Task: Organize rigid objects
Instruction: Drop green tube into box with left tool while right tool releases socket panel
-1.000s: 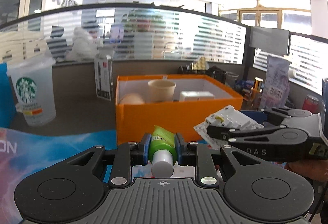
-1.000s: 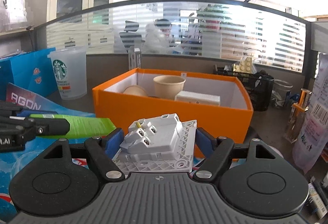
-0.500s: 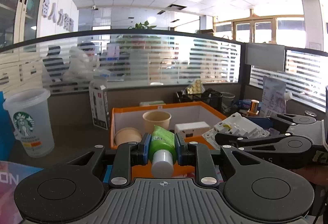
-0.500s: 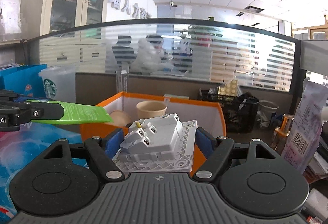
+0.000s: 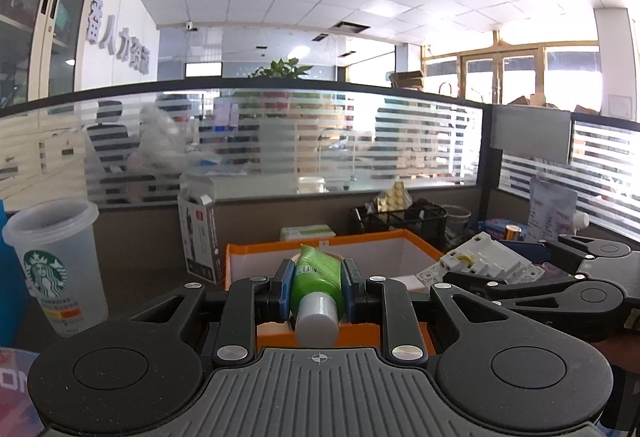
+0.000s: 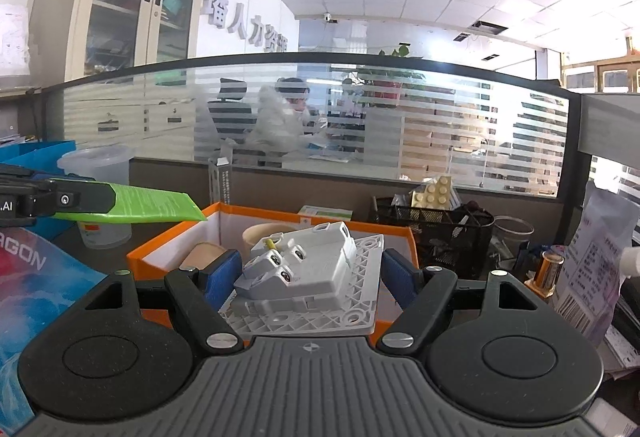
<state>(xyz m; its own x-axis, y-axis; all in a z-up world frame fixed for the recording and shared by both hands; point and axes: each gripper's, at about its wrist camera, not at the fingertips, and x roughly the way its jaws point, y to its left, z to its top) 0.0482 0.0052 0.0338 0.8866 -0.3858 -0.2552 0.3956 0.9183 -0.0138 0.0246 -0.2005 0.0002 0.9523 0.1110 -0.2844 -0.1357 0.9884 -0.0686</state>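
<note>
In the left wrist view, the left hand-held gripper (image 5: 318,287) sits at lower centre, clenched on a green tube (image 5: 318,275) with its white cap (image 5: 317,319) facing the camera. Just behind it lies the orange box (image 5: 256,257), open at the top. At the right edge of that frame the right hand-held gripper (image 5: 452,279) reaches in, grasping a white socket plate (image 5: 486,261) above the box's right side.

In the right wrist view the plate (image 6: 316,285) fills the lower centre, pinched by its 2 side edges between blue pads (image 6: 222,275), back side up. Inside the box (image 6: 160,253) stand a beige cup (image 6: 260,233) and what seems to be a rounded tan item (image 6: 202,257), partly hidden. The tube's flat end (image 6: 160,203) juts in from the left, over the box's left corner.

A clear plastic cup (image 5: 56,269) stands on the counter (image 5: 132,283) at the left, and a black mesh basket (image 6: 436,233) right of the box.
</note>
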